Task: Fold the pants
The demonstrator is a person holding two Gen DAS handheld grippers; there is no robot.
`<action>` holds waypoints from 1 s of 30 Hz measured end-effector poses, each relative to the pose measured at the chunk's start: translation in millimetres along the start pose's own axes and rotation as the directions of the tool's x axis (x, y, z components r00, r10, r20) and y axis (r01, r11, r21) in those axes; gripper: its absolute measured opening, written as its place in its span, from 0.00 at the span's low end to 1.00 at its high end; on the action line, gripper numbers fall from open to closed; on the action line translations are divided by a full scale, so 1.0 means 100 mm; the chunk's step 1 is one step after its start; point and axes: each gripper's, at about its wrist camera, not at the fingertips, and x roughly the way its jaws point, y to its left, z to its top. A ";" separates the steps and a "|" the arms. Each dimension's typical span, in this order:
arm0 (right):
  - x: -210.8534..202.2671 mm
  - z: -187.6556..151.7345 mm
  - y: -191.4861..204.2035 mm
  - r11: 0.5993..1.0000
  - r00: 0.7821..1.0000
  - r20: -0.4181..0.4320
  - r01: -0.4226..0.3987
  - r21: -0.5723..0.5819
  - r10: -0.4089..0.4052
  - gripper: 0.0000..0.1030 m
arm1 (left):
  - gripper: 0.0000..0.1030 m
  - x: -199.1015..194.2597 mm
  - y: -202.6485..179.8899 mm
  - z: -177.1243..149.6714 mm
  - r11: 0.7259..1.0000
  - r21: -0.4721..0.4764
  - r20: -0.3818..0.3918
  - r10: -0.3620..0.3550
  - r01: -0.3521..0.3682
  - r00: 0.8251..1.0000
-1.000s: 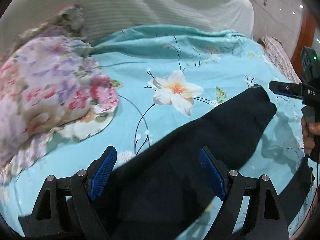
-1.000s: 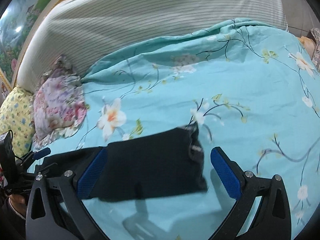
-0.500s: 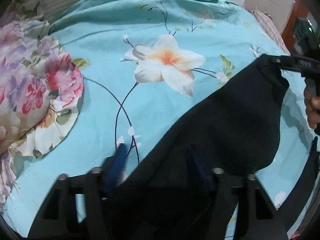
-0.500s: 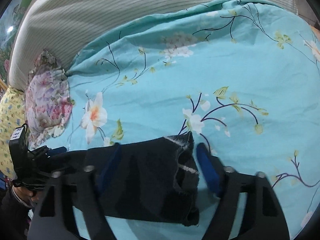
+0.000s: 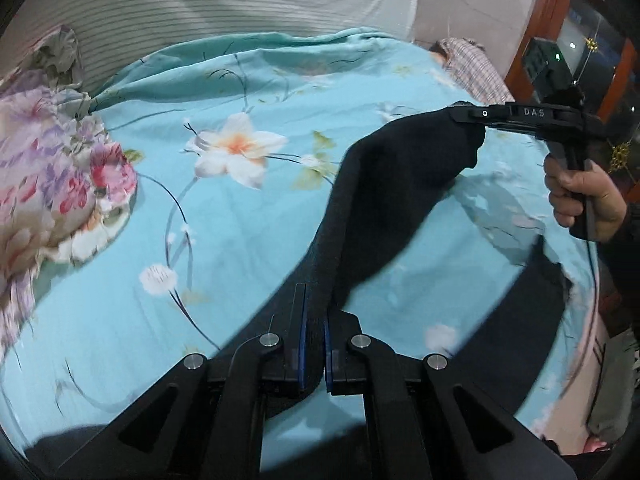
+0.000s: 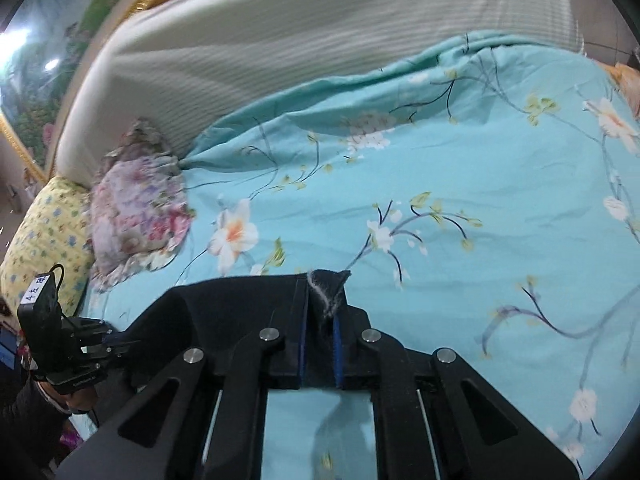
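Note:
Black pants (image 5: 396,184) hang stretched between both grippers above a turquoise floral bedspread (image 5: 248,216). My left gripper (image 5: 314,344) is shut on one end of the pants. My right gripper (image 6: 320,332) is shut on the other end, where a frayed hem (image 6: 326,286) sticks up between the pads. The right gripper also shows in the left wrist view (image 5: 472,114), gripping the far corner of the pants. The left gripper also shows in the right wrist view (image 6: 120,344), at the lower left. The pants (image 6: 232,304) sag a little between them.
A pink floral pillow (image 5: 48,168) lies at the left of the bed, with a yellow pillow (image 6: 44,240) beside it. A striped white headboard cover (image 6: 320,40) rises behind. A plaid cloth (image 5: 472,68) lies at the far right edge.
Both grippers have closed on the pants' ends and lifted them off the bedspread. The pants now hang stretched between them rather than lying flat.

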 end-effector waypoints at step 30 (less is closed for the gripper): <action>-1.35 -1.82 -0.15 0.999 0.998 0.043 -0.044 -0.021 0.044 0.09 | 0.04 -0.57 -0.95 -1.34 0.994 -0.003 0.037 -0.106 0.106 0.994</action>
